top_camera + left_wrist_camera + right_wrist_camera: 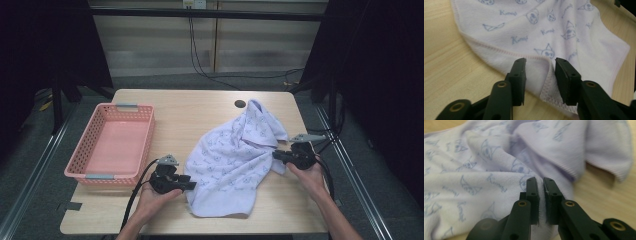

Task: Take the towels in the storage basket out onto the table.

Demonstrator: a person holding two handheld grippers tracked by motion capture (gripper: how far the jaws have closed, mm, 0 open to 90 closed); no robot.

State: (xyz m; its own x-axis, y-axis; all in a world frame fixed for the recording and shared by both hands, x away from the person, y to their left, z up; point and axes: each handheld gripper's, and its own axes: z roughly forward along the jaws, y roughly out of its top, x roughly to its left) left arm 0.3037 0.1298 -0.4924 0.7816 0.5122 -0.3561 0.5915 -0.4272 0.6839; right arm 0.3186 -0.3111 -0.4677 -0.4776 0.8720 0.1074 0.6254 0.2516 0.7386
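Note:
A pale lilac towel (232, 160) printed with small blue cartoon figures lies crumpled on the right half of the wooden table (190, 110). My left gripper (192, 186) sits at the towel's near-left edge. In the left gripper view its jaws (540, 62) stand apart around a hemmed corner of the towel (536, 30), and the pads do not press on it. My right gripper (275, 155) is at the towel's right edge. The right gripper view has the right gripper (541, 181) shut on a fold of the towel (474, 170), with cloth pinched between the jaws.
A pink plastic basket (80, 150) with nothing in it stands on the table's left side. A round cable hole (240, 104) lies near the far edge, just behind the towel. Bare wood lies between basket and towel.

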